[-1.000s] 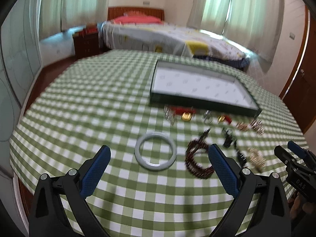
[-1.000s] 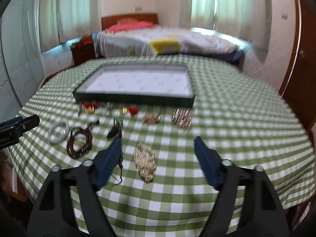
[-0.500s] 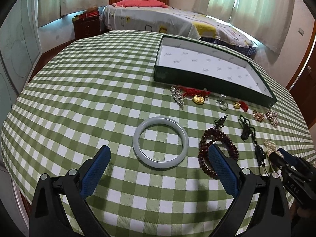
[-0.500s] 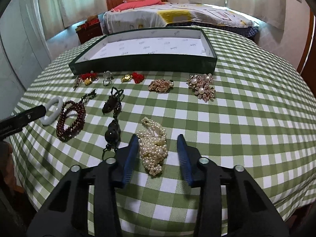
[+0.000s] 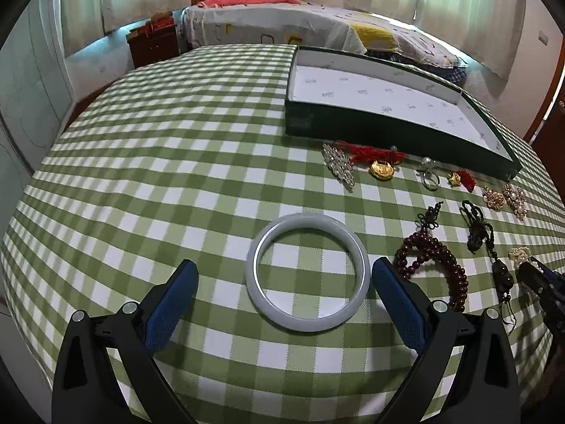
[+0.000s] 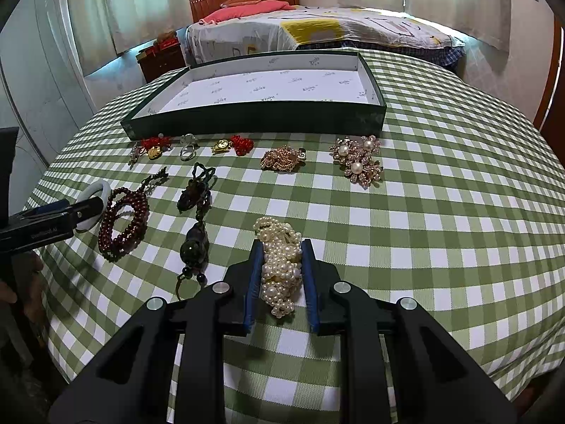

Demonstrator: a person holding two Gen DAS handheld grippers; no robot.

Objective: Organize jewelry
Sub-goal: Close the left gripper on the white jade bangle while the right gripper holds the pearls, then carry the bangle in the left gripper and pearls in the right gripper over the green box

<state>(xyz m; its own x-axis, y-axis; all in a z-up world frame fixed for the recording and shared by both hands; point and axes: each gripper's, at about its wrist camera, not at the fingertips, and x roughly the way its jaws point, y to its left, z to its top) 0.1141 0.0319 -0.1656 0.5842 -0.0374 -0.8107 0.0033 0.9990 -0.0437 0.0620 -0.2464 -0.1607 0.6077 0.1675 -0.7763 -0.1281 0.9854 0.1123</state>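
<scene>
In the left wrist view, the left gripper hangs low over the green checked tablecloth with its jaws spread wide on either side of a pale jade bangle, which lies flat on the cloth between the blue pads, neither of which touches it. This looks like the approach to a pickup, and the next move would call for closing across the ring's outer rim without letting the smooth stone slip. Beyond lies the open dark green tray, its white lining bare, with a row of small pieces in front of it: a crystal brooch, a gold lock charm on red cord and a ring. The right gripper is cut off at the right edge there, hiding most of what it holds. In the right wrist view, the right gripper is closing on a bundled pearl strand that sits between its pads on the cloth; the pads appear to press its sides, so the grasp seems nearly made, and lifting it toward the tray would follow. To the left are a dark red bead bracelet and a dark pendant on knotted cord. The bangle is half covered by the left gripper's finger, and the strand's near end is hard to read under the jaws.
</scene>
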